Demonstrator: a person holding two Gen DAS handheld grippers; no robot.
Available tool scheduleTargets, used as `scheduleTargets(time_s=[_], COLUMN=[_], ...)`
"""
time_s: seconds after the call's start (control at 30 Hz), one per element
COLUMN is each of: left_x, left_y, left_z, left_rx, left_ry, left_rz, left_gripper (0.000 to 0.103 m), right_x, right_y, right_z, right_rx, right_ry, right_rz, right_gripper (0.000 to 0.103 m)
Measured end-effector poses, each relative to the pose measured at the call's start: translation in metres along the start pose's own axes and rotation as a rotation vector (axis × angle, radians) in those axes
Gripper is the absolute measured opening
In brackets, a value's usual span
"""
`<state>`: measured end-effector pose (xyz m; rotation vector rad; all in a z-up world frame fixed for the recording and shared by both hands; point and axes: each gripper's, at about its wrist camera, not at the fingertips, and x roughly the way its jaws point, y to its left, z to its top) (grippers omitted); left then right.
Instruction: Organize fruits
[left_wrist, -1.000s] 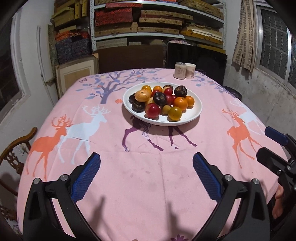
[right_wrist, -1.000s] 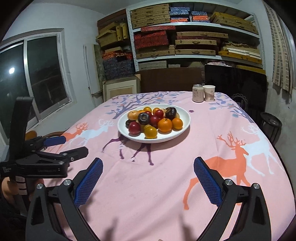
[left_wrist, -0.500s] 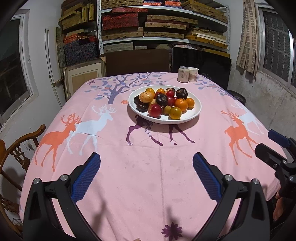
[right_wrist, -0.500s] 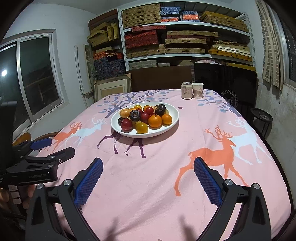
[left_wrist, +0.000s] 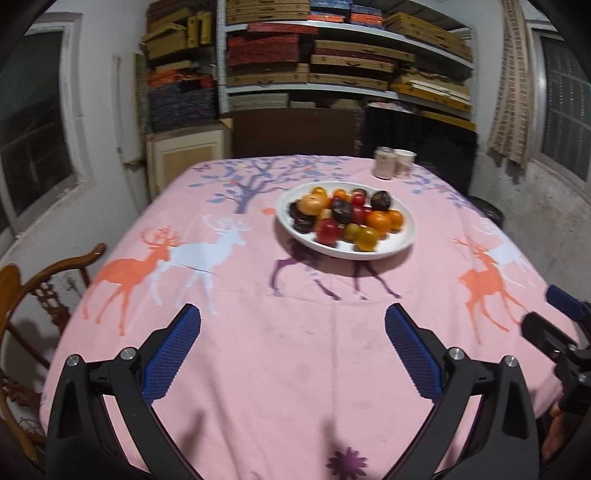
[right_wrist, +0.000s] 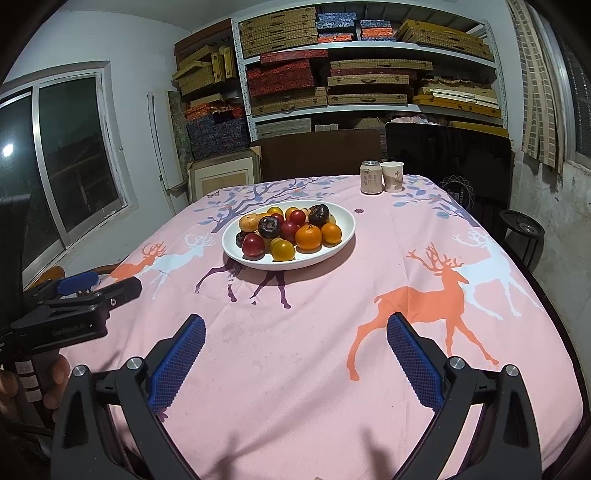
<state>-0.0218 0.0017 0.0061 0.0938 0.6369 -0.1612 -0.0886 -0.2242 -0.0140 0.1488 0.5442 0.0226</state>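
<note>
A white oval plate (left_wrist: 400, 245) (right_wrist: 343, 221) sits mid-table, heaped with several fruits: oranges (right_wrist: 308, 237), red plums (right_wrist: 253, 245), dark purple fruits (right_wrist: 269, 226) and yellow ones (right_wrist: 283, 250). My left gripper (left_wrist: 293, 343) hovers open above the near table edge, well short of the plate, nothing between its blue pads. My right gripper (right_wrist: 295, 350) is likewise open and empty, near the front edge. Each gripper shows at the side of the other's view.
A pink tablecloth (right_wrist: 332, 332) with deer prints covers the table. A drink can (right_wrist: 371, 178) and paper cup (right_wrist: 392, 176) stand at the far edge. A wooden chair (left_wrist: 33, 295) is at the left, a dark chair (right_wrist: 461, 162) behind, shelves of boxes at the back wall.
Both grippers have pulled back and lifted, so the plate looks smaller and farther off. Their jaws stayed open and nothing on the table moved.
</note>
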Motion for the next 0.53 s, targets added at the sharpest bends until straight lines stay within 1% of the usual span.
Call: scheduleTargets(time_s=[0.13, 0.23, 0.37, 0.53], left_x=[0.0021, 0.0028, 0.0017, 0.0044], left_y=[0.0036, 0.0017, -0.0027, 0.0017], left_z=[-0.0001, -0.0008, -0.0024, -0.0018], left_rx=[-0.005, 0.013, 0.039, 0.018], left_ry=[0.002, 0.013, 0.006, 0.017], left_rz=[0.022, -0.008, 0.0, -0.009], left_gripper=[0.098, 0.098, 0.098, 0.098], right_x=[0.001, 0.0012, 0.0016, 0.0026], right_y=[-0.0005, -0.0003, 0.0, -0.0004], right_z=[-0.0006, -0.0005, -0.0008, -0.0006], right_rx=[0.007, 0.005, 0.006, 0.005], right_ry=[0.006, 0.009, 0.011, 0.017], right_rz=[0.006, 0.007, 0.005, 0.004], right_gripper=[0.099, 0.099, 0.099, 0.099])
